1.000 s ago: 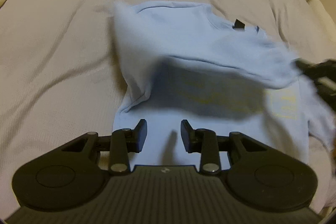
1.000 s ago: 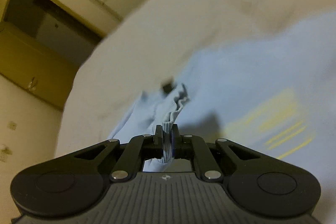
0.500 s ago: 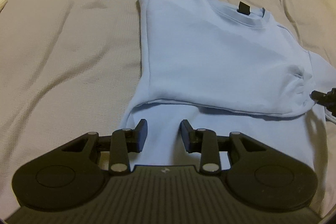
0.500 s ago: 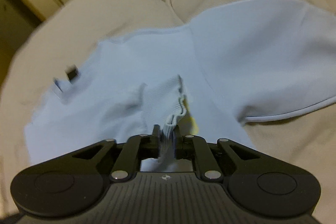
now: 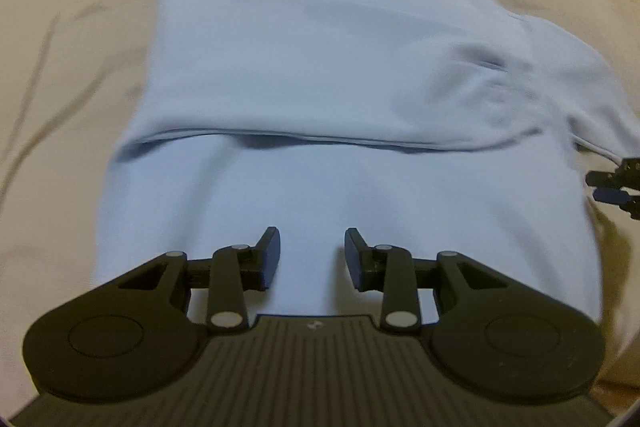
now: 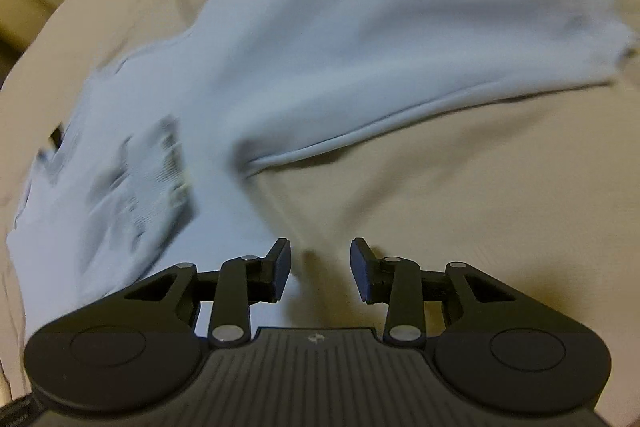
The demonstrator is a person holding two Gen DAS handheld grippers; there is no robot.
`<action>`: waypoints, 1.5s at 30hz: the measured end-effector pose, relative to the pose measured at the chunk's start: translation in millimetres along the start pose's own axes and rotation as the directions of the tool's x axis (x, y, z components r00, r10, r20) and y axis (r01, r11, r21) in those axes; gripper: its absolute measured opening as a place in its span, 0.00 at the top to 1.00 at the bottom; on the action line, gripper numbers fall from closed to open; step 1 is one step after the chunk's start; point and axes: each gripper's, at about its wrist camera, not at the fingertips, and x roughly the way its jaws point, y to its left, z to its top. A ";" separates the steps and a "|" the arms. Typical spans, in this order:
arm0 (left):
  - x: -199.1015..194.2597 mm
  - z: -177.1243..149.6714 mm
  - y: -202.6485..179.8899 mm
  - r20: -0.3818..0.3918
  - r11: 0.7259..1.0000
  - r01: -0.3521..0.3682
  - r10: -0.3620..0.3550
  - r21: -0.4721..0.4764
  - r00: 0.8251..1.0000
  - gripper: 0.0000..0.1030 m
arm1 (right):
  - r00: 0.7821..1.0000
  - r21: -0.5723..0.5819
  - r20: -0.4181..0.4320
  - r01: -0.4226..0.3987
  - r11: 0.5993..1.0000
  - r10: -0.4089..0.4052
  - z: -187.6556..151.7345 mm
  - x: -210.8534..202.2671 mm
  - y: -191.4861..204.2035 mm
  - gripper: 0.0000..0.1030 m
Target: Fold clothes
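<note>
Pale-blue sweatshirt [image 5: 320, 75] lies flat on the beige bedsheet [image 5: 60, 67], one sleeve folded across its chest. I hold my left gripper [image 5: 312, 255] over its hem and my right gripper [image 6: 320, 263] beside the other sleeve [image 6: 420, 39], both jaws spread and empty.

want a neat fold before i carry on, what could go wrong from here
1. One sleeve is not folded in yet and lies out on the bedsheet; folding the body now would likely leave it sticking out.
2. The folded-over sleeve's cuff sits bunched on the light blue sweatshirt, so a lump may get pressed in.
3. Both the left hand-held gripper and right hand-held gripper are open, holding nothing, so nothing pins the cloth.
</note>
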 end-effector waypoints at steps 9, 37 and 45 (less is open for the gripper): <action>9.4 13.9 -74.0 -0.021 1.000 -0.019 0.019 0.015 1.000 0.70 | 0.985 0.413 0.167 -0.105 0.905 0.039 50.1 -30.0 -164.0 0.59; -10.5 20.3 -20.0 0.004 0.977 -0.052 0.054 -0.205 0.999 0.68 | 0.895 -0.368 0.420 0.020 0.930 0.147 45.9 -96.5 72.7 0.88; -24.4 3.5 25.2 -0.002 0.963 -0.029 0.030 -0.267 1.000 0.67 | 0.992 -0.705 -0.039 -0.112 0.700 0.119 -68.9 -13.3 182.2 0.40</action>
